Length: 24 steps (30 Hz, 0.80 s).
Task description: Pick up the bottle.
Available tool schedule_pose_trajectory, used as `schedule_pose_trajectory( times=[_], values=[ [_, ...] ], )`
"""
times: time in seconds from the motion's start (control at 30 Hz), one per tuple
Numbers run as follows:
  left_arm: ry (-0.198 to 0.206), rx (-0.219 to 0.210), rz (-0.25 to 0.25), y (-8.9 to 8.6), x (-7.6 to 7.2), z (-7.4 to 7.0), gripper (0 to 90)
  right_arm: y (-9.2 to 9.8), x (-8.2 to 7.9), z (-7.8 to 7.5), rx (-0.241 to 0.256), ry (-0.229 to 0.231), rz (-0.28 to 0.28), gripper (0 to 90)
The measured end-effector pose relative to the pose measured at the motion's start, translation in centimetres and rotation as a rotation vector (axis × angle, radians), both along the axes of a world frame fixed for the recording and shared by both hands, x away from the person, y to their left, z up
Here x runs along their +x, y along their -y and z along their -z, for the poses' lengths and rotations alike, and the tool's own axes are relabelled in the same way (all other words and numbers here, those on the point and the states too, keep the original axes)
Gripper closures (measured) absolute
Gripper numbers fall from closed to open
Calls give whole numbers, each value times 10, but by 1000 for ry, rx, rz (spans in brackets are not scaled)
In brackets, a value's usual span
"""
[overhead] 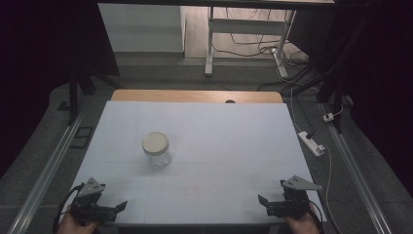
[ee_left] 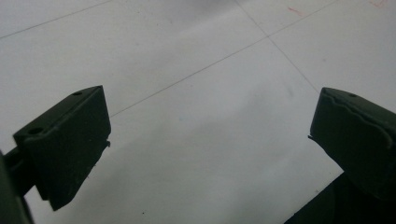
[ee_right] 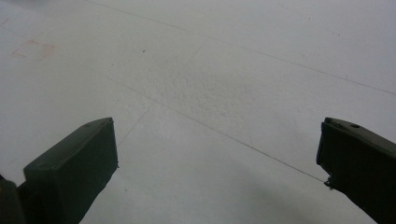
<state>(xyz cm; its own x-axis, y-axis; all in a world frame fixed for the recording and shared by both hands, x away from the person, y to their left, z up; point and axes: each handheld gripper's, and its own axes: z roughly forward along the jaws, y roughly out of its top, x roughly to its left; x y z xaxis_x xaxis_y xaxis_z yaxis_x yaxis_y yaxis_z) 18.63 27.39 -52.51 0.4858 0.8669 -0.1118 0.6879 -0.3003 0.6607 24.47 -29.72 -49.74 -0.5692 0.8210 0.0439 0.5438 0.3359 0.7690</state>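
- Jar (overhead: 156, 149) first: it stands upright on the white surface (overhead: 234, 146), left of the middle and a bit nearer to you than the middle. It is the one thing on the sheet, so it looks like the thing to go for.
- Your left gripper (overhead: 116, 206) waits at the near left corner. Its jaws are spread wide and hold nothing. In the left gripper view you see bare white sheet between them.
- Your right gripper (overhead: 263, 204) waits at the near right corner, well apart from the jar. Its jaws are wide open too, with nothing in them.
- The left gripper is the closer one, so I think it should make the reach. Move it away from you and a little to the right, straight at the jar.
- Keep the jaws wide until the glass body sits between them. Then close slowly on the body, below the lid (overhead: 155, 142), so the jar does not tip or slide.
- Glass is smooth and can slip, so squeeze level from both sides, not at a slant.
- If the lid has to come off, I would hold the body with one gripper and turn the lid with the other.
- The jar is clear glass with a pale, cream lid shut on top. It looks empty, but I cannot tell for sure.
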Motion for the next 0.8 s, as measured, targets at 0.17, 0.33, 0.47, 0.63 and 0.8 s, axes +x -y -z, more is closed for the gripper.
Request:
schedule_pose_trajectory(
  times=[0.17,0.33,0.47,0.63,0.8],
  values=[
    [-12,16,1,2,1,0,0,1,2,0,13,-17,5,0],
    [-21,32,-1,4,2,1,0,3,2,0,38,-39,12,0],
    [-35,36,3,4,4,1,0,3,3,1,43,-47,9,0],
    [-40,33,6,4,4,2,0,3,3,1,44,-49,7,0],
    [-38,31,3,4,4,1,0,3,4,1,44,-52,4,0]
  ],
)
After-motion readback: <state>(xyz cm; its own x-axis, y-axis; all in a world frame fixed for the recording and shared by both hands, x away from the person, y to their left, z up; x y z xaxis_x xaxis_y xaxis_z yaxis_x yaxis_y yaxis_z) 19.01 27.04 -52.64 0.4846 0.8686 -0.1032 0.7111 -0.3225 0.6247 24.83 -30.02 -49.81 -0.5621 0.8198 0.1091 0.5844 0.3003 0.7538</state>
